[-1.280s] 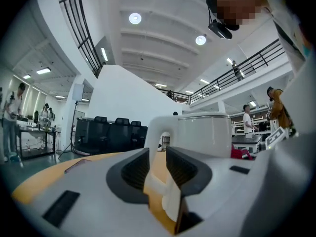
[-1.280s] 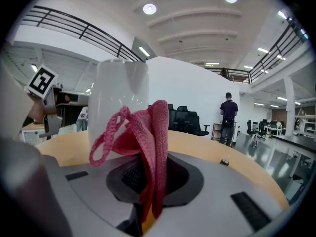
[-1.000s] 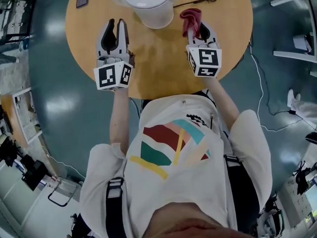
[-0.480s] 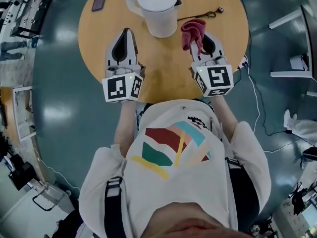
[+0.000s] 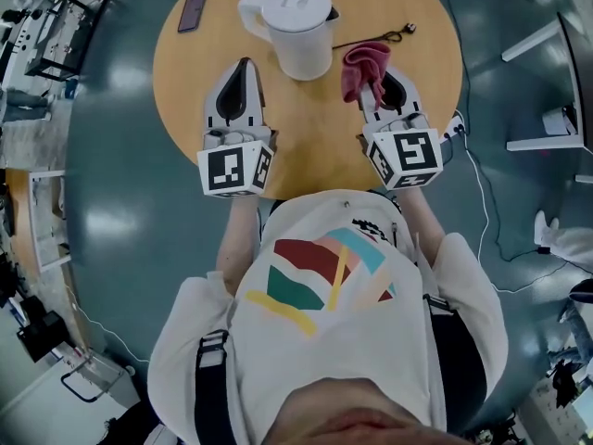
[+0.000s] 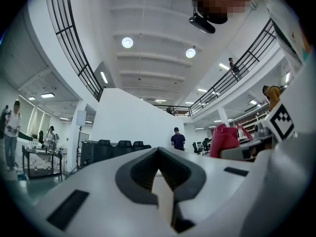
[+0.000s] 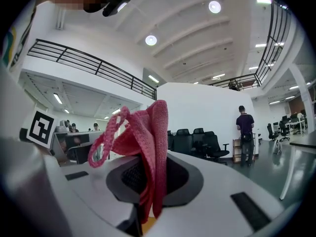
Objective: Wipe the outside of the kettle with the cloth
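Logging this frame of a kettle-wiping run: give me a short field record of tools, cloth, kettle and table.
left tool: shut, nothing between its jaws
right tool: shut on the pink cloth
cloth: bunched, sticking out beyond the jaws
kettle: white, upright, lid on, beyond both tools, touched by neither
table: round, wooden; also holds a dark phone and a black cable
wiping: not yet begun

White tee, dark straps, white grippers

The person wears a white short-sleeved T-shirt with a chest print of dark red, teal, green, yellow and peach bars, under black shoulder straps. The left gripper and right gripper are white shells lined in dark grey, each backed by a black-and-white marker cube.
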Tool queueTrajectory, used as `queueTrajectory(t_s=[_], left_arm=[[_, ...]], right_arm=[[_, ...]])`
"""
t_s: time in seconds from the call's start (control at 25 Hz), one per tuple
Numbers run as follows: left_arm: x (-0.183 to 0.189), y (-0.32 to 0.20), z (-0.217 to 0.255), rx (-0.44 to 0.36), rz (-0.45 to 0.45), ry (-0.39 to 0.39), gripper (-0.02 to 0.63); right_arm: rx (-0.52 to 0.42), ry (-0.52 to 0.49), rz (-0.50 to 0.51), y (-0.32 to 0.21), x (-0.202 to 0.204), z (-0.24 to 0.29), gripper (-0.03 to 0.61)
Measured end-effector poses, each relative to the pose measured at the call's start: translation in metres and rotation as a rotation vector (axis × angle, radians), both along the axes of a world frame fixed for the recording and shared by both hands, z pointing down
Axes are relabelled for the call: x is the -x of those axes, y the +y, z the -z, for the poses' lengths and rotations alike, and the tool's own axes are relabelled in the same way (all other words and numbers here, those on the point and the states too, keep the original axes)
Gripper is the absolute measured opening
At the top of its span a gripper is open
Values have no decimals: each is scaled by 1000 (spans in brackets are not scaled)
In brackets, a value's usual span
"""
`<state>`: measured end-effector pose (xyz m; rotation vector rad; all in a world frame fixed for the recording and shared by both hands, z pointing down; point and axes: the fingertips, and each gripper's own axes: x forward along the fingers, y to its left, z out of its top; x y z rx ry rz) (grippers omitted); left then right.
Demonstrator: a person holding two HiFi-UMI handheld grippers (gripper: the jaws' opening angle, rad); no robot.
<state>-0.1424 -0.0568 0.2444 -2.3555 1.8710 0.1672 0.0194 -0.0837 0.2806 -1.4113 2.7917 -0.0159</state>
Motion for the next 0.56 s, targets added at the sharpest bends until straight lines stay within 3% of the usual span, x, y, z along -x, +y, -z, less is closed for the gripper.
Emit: queueTrajectory(t_s=[0.56], left_arm=[[8,5,1,-9,26,16,43]], right_arm=[[13,1,41,-1,7,-9,38]])
